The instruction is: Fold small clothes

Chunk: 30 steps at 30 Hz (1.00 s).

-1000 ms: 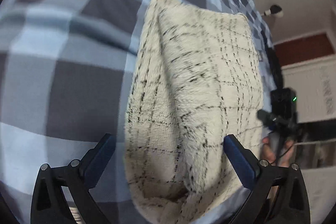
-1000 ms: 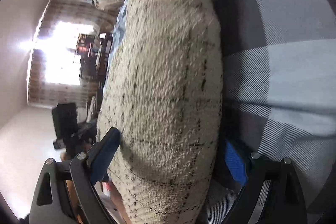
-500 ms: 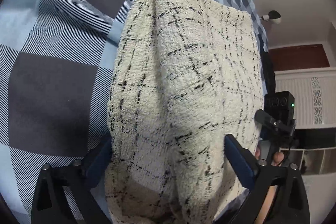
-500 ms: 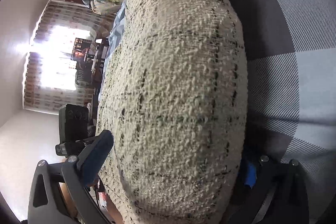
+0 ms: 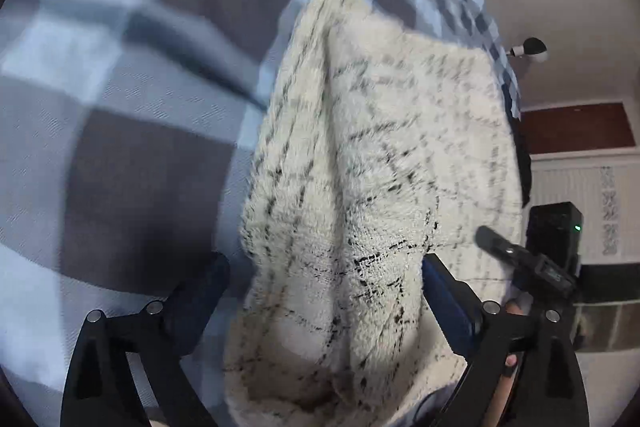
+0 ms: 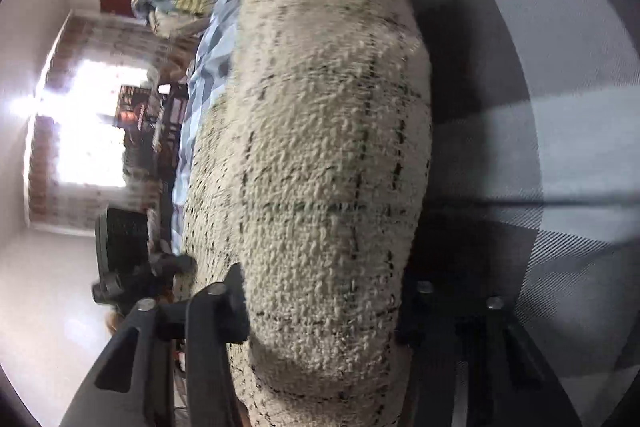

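Right gripper (image 6: 320, 311): jaws just closed in, both pressed against bunched end of cream tweed garment with black grid lines (image 6: 320, 155). Left gripper (image 5: 324, 291): spread wide, garment (image 5: 384, 163) lying between fingers, not pinched. Garment stretches toward 12 o'clock over blue-grey checked bedspread (image 5: 140, 155). Right gripper also visible at 4 o'clock in left view.

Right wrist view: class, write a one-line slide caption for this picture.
Right gripper closing on a cream checked garment that lies on a grey-and-blue checked bedspread.
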Each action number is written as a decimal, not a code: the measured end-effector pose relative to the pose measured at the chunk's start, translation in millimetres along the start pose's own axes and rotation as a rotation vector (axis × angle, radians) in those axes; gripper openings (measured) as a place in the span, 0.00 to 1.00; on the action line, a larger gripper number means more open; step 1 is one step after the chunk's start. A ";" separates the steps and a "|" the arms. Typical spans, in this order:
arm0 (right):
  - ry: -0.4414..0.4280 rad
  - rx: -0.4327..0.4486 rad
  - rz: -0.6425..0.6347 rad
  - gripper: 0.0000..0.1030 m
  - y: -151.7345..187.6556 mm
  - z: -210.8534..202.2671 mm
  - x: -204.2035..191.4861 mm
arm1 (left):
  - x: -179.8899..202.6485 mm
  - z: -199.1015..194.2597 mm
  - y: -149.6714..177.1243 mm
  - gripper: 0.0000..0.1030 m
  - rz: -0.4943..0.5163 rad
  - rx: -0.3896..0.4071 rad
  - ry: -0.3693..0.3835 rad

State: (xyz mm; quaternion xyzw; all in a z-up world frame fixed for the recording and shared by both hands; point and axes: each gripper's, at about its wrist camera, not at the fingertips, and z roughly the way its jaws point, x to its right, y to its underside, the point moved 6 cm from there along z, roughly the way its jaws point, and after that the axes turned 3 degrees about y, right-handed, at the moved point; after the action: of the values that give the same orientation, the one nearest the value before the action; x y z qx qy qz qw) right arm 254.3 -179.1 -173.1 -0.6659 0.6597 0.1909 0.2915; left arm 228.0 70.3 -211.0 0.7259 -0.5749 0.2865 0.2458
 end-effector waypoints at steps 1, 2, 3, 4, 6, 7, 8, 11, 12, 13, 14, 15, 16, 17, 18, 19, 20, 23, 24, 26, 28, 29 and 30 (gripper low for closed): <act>-0.005 0.006 0.003 0.37 -0.1 -3.9 -4.2 | -0.8 4.9 -0.3 0.94 -0.017 -0.004 0.026; -0.014 0.013 0.008 0.36 -1.6 -6.1 -6.3 | 0.4 7.9 -0.8 0.96 -0.027 0.001 0.047; -0.021 0.020 0.008 0.35 -3.0 -7.9 -8.2 | 2.5 10.2 -0.4 0.95 -0.024 -0.002 0.062; -0.027 0.029 -0.001 0.34 -3.2 -11.0 -11.4 | 10.2 16.4 0.2 0.94 -0.012 -0.021 0.093; -0.018 0.048 -0.025 0.33 -4.5 -13.8 -16.3 | 26.4 28.3 3.1 0.67 0.021 -0.064 0.134; -0.014 0.052 -0.034 0.33 -4.2 -14.9 -14.5 | 31.4 32.3 3.6 0.64 0.031 -0.071 0.117; -0.012 0.060 -0.040 0.33 -4.4 -15.8 -12.3 | 34.5 34.0 3.5 0.57 0.032 -0.075 0.108; -0.038 0.076 -0.034 0.33 -6.2 -20.5 -5.9 | 48.6 29.6 4.2 0.44 0.056 -0.071 0.128; -0.046 0.081 -0.035 0.32 -5.7 -23.4 -4.3 | 57.1 26.7 5.8 0.42 0.086 -0.062 0.122; -0.055 0.090 -0.037 0.32 -6.9 -27.8 -3.0 | 63.0 23.9 6.8 0.42 0.108 -0.056 0.114; -0.059 0.096 -0.039 0.32 -5.8 -31.8 -3.0 | 68.1 20.9 8.3 0.40 0.116 -0.051 0.113; -0.061 0.108 -0.047 0.32 -6.7 -36.8 -5.5 | 74.4 20.3 7.7 0.40 0.116 -0.045 0.117; -0.066 0.131 -0.062 0.32 -7.9 -46.7 -8.0 | 84.1 17.8 8.1 0.40 0.114 -0.032 0.128; -0.068 0.145 -0.070 0.31 -8.5 -51.3 -14.3 | 91.7 14.5 8.7 0.39 0.118 -0.021 0.138; -0.071 0.161 -0.072 0.31 -9.0 -58.8 -16.4 | 103.0 12.4 9.4 0.39 0.136 -0.010 0.145; -0.078 0.173 -0.067 0.31 -9.4 -67.7 -16.7 | 120.3 9.6 10.8 0.39 0.166 0.002 0.159; -0.087 0.189 -0.058 0.31 -10.0 -82.6 -14.5 | 133.2 8.0 12.0 0.39 0.186 0.007 0.168; -0.083 0.229 -0.057 0.31 -7.2 -117.0 -5.8 | 173.6 7.1 15.0 0.39 0.232 0.010 0.193; -0.077 0.246 -0.060 0.31 -5.6 -134.1 -2.4 | 193.7 9.4 17.9 0.39 0.258 0.008 0.201; -0.056 0.276 -0.077 0.31 -0.4 -160.4 4.2 | 221.7 14.2 21.7 0.39 0.300 0.003 0.211; -0.048 0.308 -0.072 0.31 5.0 -190.2 16.4 | 257.7 26.6 27.8 0.39 0.347 0.004 0.212; -0.040 0.320 -0.069 0.31 7.5 -202.2 23.7 | 267.3 31.7 28.2 0.39 0.359 0.005 0.210; -0.027 0.332 -0.058 0.31 8.8 -212.7 31.3 | 281.5 40.4 28.7 0.39 0.370 0.006 0.203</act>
State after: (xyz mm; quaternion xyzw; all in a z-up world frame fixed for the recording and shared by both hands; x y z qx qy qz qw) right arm 219.5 -338.9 -33.2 -0.6249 0.6586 0.0797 0.4115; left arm 254.6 -159.1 -42.4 0.5760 -0.6698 0.4002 0.2437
